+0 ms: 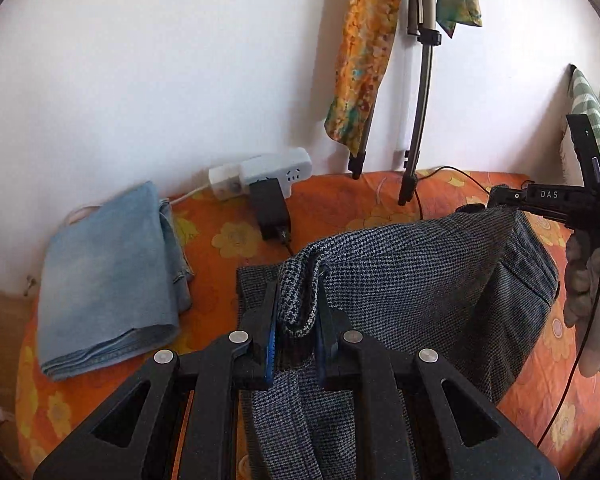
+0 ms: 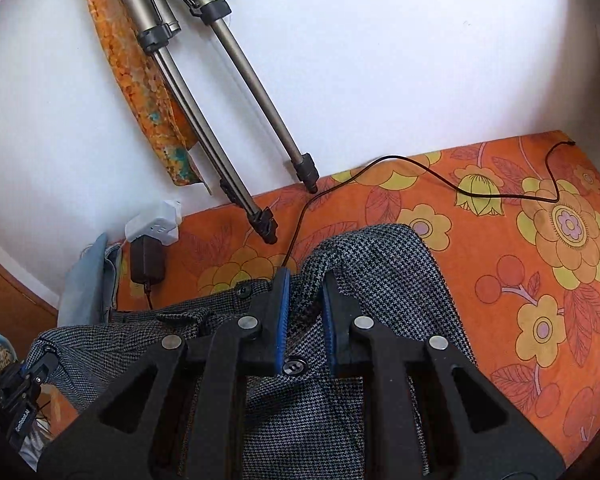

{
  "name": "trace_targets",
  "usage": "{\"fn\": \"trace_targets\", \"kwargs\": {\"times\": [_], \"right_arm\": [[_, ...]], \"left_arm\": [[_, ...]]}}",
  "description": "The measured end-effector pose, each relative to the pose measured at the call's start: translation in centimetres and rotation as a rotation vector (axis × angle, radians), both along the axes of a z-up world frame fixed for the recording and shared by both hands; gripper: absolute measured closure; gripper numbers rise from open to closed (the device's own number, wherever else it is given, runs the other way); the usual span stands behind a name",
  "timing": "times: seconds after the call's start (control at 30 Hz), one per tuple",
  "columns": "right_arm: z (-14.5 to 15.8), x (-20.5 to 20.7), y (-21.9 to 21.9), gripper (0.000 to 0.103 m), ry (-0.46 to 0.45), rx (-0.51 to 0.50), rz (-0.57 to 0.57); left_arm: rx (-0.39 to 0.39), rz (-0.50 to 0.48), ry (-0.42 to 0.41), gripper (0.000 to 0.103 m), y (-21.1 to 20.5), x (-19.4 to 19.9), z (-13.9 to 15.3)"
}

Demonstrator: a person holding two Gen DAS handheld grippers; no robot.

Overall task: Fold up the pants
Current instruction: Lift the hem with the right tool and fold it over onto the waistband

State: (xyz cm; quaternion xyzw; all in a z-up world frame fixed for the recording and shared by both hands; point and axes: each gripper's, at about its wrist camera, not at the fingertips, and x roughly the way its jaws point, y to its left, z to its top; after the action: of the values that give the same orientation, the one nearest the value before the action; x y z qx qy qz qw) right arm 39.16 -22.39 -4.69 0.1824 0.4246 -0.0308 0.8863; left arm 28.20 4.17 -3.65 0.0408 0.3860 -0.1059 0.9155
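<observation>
Above the orange floral sheet (image 2: pixel 540 240), left claw (image 1: pixel 298 280) and right claw (image 2: pixel 306 280) each pinch the houndstooth pants (image 1: pixel 400 280).

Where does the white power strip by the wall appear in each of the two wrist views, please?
Left wrist view: the white power strip sits upper centre-left, against the wall at the bed's far edge, right of the folded jeans.
Right wrist view: it sits at middle left, smaller, just above the black adapter.
Shared landmark: the tripod legs to its right in both.
</observation>
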Motion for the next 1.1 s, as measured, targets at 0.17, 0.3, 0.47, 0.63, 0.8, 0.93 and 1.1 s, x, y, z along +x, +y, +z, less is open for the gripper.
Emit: {"fn": "trace_targets", "kwargs": {"times": [0.17, 0.3, 0.47, 0.63, 0.8, 0.93, 1.1], "right_arm": [[-3.6, 2.0, -0.5, 0.088, 0.046, 0.026, 0.001], [-4.7, 2.8, -0.5, 0.087, 0.051, 0.028, 0.011], [-4.7, 2.7, -1.2, 0.063, 0.029, 0.075, 0.015], [-2.8, 1.7, -1.2, 0.039, -0.029, 0.022, 0.051], [-0.9, 0.1, 0.0, 0.039, -0.058, -0.159, 0.130], [-1.5, -1.4, 0.0, 0.039, -0.002, -0.243, 0.169], [-3.0, -4.6, -0.7, 0.039, 0.081, -0.241, 0.213]], "left_arm": [[-0.007, 0.018, 0.050, 0.090, 0.2, 2.5, -2.5], [-0.013, 0.031, 0.084, 0.090, 0.4, 4.1, -3.7], [-0.007, 0.070, 0.109, 0.083, 1.2, 5.8, -4.7], [-0.005, 0.123, 0.078, 0.069, 3.0, 5.9, -4.1], [-0.051, 0.101, 0.114, 0.049, 4.7, 4.5, -3.9], [-0.065, 0.078, 0.169, 0.048, 4.8, 3.9, -5.2], [-0.110, 0.085, 0.185, 0.085, 4.3, 4.9, -6.3]]}}
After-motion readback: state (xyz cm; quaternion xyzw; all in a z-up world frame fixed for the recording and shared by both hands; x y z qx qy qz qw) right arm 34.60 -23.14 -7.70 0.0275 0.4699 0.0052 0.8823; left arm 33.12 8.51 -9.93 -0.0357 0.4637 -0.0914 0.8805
